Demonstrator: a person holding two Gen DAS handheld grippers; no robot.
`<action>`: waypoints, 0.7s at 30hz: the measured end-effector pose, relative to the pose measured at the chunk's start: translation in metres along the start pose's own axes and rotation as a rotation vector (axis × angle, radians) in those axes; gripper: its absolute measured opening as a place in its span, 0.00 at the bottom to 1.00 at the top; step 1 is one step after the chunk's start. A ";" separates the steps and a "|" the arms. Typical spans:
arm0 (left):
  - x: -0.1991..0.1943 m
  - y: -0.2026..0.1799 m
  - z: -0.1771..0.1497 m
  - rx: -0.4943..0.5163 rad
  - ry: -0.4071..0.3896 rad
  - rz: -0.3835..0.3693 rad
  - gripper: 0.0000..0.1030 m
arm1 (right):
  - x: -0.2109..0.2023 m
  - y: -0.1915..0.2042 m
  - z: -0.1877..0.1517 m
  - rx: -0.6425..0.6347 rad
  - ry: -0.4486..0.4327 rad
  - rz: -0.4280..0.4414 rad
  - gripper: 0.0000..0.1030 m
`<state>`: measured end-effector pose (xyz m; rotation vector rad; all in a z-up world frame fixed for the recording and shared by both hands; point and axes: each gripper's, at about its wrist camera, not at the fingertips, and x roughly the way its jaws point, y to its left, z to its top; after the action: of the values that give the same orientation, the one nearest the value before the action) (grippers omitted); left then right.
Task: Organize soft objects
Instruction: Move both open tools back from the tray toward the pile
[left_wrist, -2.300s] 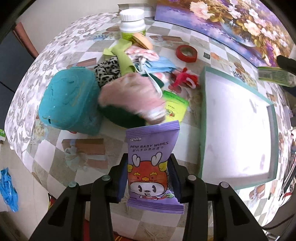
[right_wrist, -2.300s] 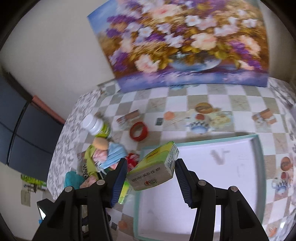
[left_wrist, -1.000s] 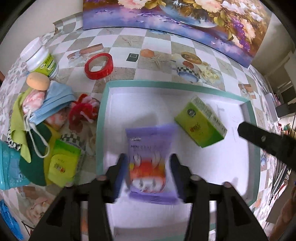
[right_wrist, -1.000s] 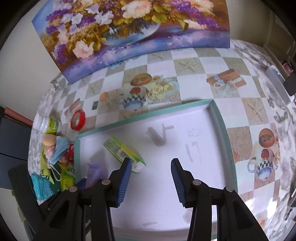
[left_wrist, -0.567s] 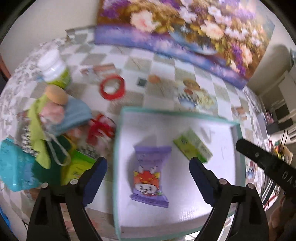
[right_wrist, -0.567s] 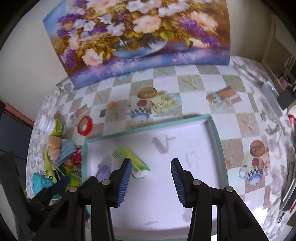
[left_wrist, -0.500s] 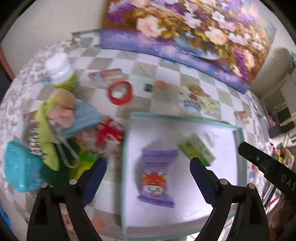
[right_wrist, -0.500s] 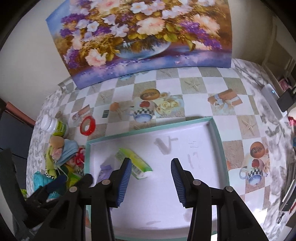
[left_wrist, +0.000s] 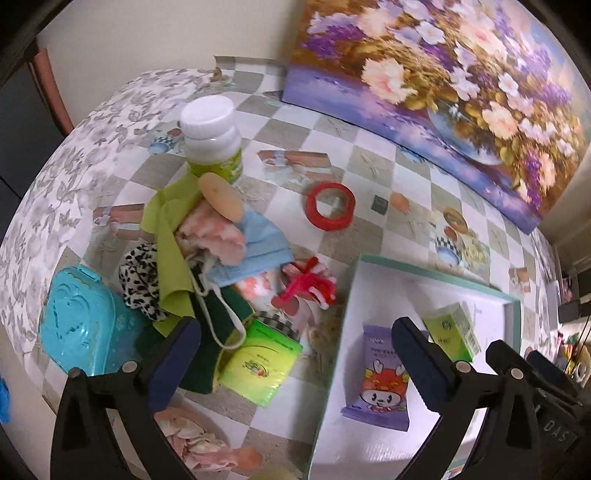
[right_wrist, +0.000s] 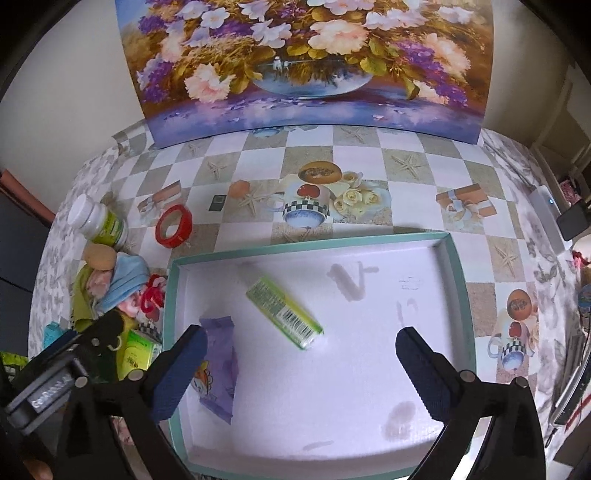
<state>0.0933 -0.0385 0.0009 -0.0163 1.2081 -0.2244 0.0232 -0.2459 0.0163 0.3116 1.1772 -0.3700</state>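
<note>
Hovering our left gripper (left_wrist: 295, 354) wide open and empty over the pile, we should drop squarely onto the green tissue pack (left_wrist: 260, 363) just beside the tray (left_wrist: 436, 273); right gripper (right_wrist: 295, 365) hangs open too.

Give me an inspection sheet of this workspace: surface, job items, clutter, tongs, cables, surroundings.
Surface: table under a checkered printed cloth; teal-rimmed white tray on it.
Job's things: purple baby wipes pack and green tissue pack lie apart in the tray; green wipes pack, blue face mask and cloths are piled left of the tray.
Clutter: red tape roll, white-capped bottle, turquoise case.
Tongs: left tongs open, empty; right tongs open, empty.
Cables: some at the far right edge, unclear.
Surroundings: floral painting against the wall.
</note>
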 end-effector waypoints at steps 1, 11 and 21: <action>0.000 0.002 0.001 -0.006 -0.003 -0.002 1.00 | 0.001 0.001 0.000 0.010 0.003 0.002 1.00; -0.016 0.035 0.014 -0.085 -0.045 -0.055 1.00 | -0.006 0.015 0.002 0.040 -0.024 0.009 1.00; -0.043 0.091 0.024 -0.152 -0.104 -0.010 1.00 | -0.018 0.047 0.003 0.044 -0.042 0.111 1.00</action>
<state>0.1165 0.0554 0.0371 -0.1647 1.1198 -0.1387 0.0403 -0.2026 0.0363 0.4036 1.1063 -0.3042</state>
